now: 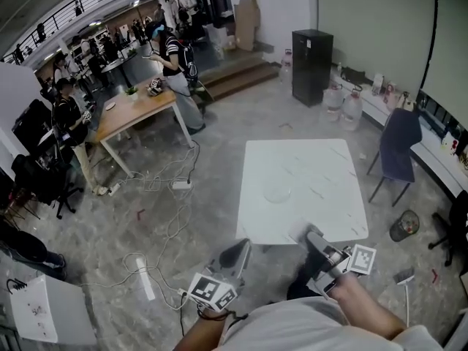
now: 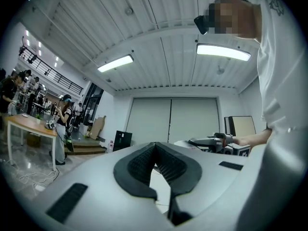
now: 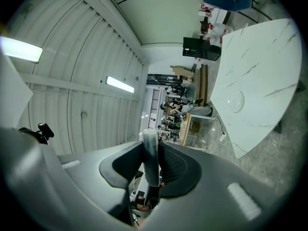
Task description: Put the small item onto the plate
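Note:
A white marble-look table [image 1: 322, 196] stands ahead of me, with a clear glass plate [image 1: 276, 193] lying left of its middle. In the right gripper view the same table [image 3: 260, 76] and plate [image 3: 236, 101] show at the right, far beyond the jaws. My right gripper [image 1: 316, 238] hovers over the table's near edge, shut on a small pale cylindrical item [image 3: 150, 150] that stands upright between the pads. The left gripper [image 1: 235, 255] is off the table's near left corner, over the floor. Its pads [image 2: 144, 160] meet at the tips and hold nothing.
A blue chair [image 1: 398, 141] stands right of the table, with a round bin [image 1: 404, 225] nearer me. Cables and a power strip [image 1: 172, 189] trail over the floor at left. Farther off are a wooden table [image 1: 139, 104] with people around it and a black cabinet [image 1: 312, 57].

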Tool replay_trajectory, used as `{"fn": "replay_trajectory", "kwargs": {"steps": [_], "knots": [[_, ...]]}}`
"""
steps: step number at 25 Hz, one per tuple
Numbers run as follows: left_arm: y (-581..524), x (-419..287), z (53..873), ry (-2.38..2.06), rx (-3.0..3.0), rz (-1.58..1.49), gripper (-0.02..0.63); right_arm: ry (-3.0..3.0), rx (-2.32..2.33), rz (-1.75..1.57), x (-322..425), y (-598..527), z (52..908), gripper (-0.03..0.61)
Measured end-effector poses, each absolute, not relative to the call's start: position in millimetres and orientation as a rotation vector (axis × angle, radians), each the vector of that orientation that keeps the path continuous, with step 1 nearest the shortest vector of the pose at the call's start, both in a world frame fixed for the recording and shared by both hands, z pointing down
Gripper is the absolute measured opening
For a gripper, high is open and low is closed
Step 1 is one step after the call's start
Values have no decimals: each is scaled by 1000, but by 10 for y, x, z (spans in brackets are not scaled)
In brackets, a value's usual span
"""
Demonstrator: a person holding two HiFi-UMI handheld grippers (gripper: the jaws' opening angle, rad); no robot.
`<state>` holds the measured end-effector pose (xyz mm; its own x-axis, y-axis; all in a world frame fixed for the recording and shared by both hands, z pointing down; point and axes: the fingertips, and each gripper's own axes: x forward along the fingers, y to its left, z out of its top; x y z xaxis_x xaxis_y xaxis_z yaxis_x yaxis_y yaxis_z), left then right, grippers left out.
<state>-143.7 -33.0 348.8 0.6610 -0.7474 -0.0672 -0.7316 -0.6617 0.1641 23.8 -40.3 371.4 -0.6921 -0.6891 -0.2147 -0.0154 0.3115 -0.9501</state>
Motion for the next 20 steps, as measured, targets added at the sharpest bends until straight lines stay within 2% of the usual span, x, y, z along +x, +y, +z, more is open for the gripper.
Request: {"fn": "replay_trajectory", "kwargs": {"steps": [10, 20], "knots": [[-1213, -1280, 3562, -1276, 2749, -173, 6, 1961, -592, -1452, 384, -1353, 3803, 97], [-2578, -812, 3716, -1277, 2749, -194, 6, 2004, -605, -1505, 734, -2759, 4015, 97]]}}
